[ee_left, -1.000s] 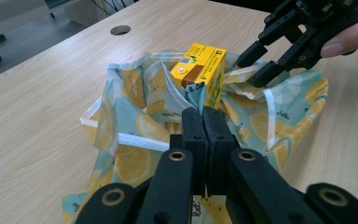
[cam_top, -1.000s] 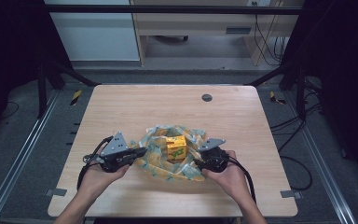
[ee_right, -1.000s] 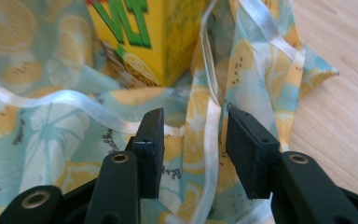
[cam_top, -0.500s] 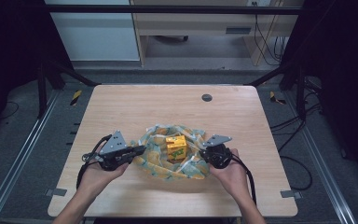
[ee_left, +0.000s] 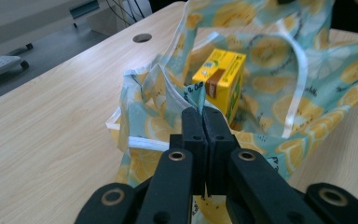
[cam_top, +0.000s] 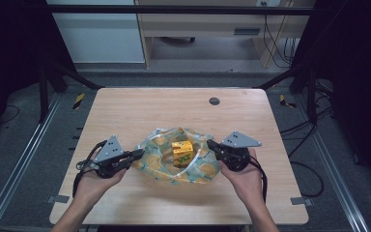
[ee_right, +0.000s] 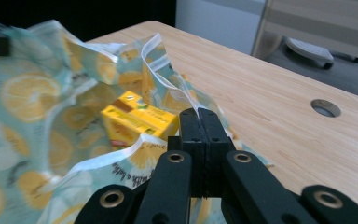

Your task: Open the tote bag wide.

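Note:
A lemon-print bag (cam_top: 174, 159) lies open on the wooden table (cam_top: 140, 108), holding a yellow carton (cam_top: 182, 152) upright inside. My left gripper (cam_top: 139, 155) is shut on the bag's left rim; in the left gripper view its jaws (ee_left: 200, 114) pinch the fabric with the carton (ee_left: 220, 79) just beyond. My right gripper (cam_top: 211, 144) is shut on the bag's right rim; in the right gripper view the tips (ee_right: 198, 116) clamp the clear-edged rim, with the carton (ee_right: 137, 122) to their left inside the bag (ee_right: 32, 93).
A round cable hole (cam_top: 214, 101) sits in the table near its far edge. Bare wood surrounds the bag on all sides. Metal frame rails and cables run along the floor left and right of the table.
Both grippers have pulled apart, the right one moving right and slightly up, so the bag's mouth is stretched wider and the carton shows more plainly.

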A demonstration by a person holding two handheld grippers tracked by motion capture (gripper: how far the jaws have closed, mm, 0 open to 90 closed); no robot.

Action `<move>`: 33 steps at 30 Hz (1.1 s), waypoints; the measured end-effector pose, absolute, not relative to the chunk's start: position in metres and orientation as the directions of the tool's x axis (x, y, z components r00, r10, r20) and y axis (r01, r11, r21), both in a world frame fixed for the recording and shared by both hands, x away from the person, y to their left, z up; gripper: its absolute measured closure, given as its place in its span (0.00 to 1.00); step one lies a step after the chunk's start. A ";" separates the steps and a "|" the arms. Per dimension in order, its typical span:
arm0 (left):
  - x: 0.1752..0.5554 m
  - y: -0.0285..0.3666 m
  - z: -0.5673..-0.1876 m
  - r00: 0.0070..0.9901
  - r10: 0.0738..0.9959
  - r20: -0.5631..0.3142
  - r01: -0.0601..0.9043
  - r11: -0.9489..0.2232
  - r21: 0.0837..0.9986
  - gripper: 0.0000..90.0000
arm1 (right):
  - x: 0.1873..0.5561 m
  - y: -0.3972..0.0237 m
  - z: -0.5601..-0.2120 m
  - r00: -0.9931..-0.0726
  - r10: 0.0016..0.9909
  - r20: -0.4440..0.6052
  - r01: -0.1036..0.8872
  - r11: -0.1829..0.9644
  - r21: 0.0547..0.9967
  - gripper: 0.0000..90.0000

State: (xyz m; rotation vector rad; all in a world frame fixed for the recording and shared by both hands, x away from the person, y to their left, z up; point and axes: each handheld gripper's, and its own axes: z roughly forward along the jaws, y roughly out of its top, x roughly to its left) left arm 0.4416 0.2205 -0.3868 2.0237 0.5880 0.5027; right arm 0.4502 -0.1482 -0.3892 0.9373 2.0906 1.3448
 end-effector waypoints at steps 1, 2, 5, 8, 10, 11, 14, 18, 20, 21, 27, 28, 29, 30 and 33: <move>0.438 0.224 -0.392 0.803 0.583 0.125 0.205 -0.466 0.861 0.99 | 0.445 -0.149 -0.390 -0.660 0.750 -0.033 0.282 0.288 0.915 1.00; 0.438 0.224 -0.392 0.803 0.583 0.125 0.205 -0.466 0.861 0.99 | 0.445 -0.149 -0.390 -0.660 0.750 -0.033 0.282 0.288 0.915 1.00; 0.432 0.231 -0.407 0.806 0.578 0.125 0.221 -0.491 0.843 0.99 | 0.424 -0.152 -0.400 -0.714 0.699 -0.037 0.260 0.314 0.913 1.00; 0.430 0.233 -0.415 0.806 0.579 0.122 0.231 -0.497 0.836 0.99 | 0.416 -0.155 -0.407 -0.733 0.679 -0.036 0.250 0.319 0.914 1.00; 0.431 0.235 -0.425 0.810 0.577 0.108 0.251 -0.507 0.825 0.99 | 0.410 -0.159 -0.420 -0.756 0.655 -0.020 0.268 0.336 0.903 1.00; 0.431 0.235 -0.425 0.810 0.577 0.108 0.251 -0.507 0.825 0.99 | 0.410 -0.159 -0.420 -0.756 0.655 -0.020 0.268 0.336 0.903 1.00; 0.432 0.238 -0.433 0.807 0.584 0.091 0.276 -0.508 0.816 0.99 | 0.410 -0.163 -0.432 -0.764 0.645 0.004 0.306 0.357 0.882 1.00; 0.435 0.243 -0.446 0.797 0.600 0.070 0.303 -0.497 0.813 0.99 | 0.412 -0.167 -0.447 -0.762 0.647 0.024 0.355 0.387 0.851 1.00; 0.436 0.245 -0.450 0.796 0.603 0.061 0.314 -0.496 0.810 0.99 | 0.413 -0.168 -0.451 -0.760 0.649 0.030 0.371 0.396 0.840 1.00; 0.436 0.245 -0.450 0.796 0.603 0.061 0.314 -0.496 0.810 0.99 | 0.413 -0.168 -0.451 -0.760 0.649 0.030 0.371 0.396 0.840 1.00; 0.437 0.243 -0.462 0.798 0.599 0.067 0.332 -0.530 0.780 0.99 | 0.412 -0.172 -0.463 -0.747 0.663 0.041 0.429 0.434 0.793 1.00; 0.437 0.242 -0.463 0.798 0.599 0.067 0.334 -0.532 0.778 0.99 | 0.413 -0.173 -0.466 -0.745 0.665 0.043 0.438 0.441 0.783 1.00; 0.437 0.242 -0.463 0.798 0.599 0.067 0.334 -0.532 0.778 0.99 | 0.413 -0.173 -0.467 -0.743 0.668 0.048 0.445 0.439 0.780 1.00; 0.437 0.242 -0.464 0.797 0.600 0.069 0.335 -0.534 0.777 0.99 | 0.414 -0.174 -0.467 -0.744 0.667 0.045 0.444 0.442 0.779 1.00; 0.438 0.241 -0.466 0.796 0.601 0.072 0.337 -0.540 0.771 0.99 | 0.415 -0.175 -0.469 -0.740 0.671 0.046 0.450 0.444 0.775 1.00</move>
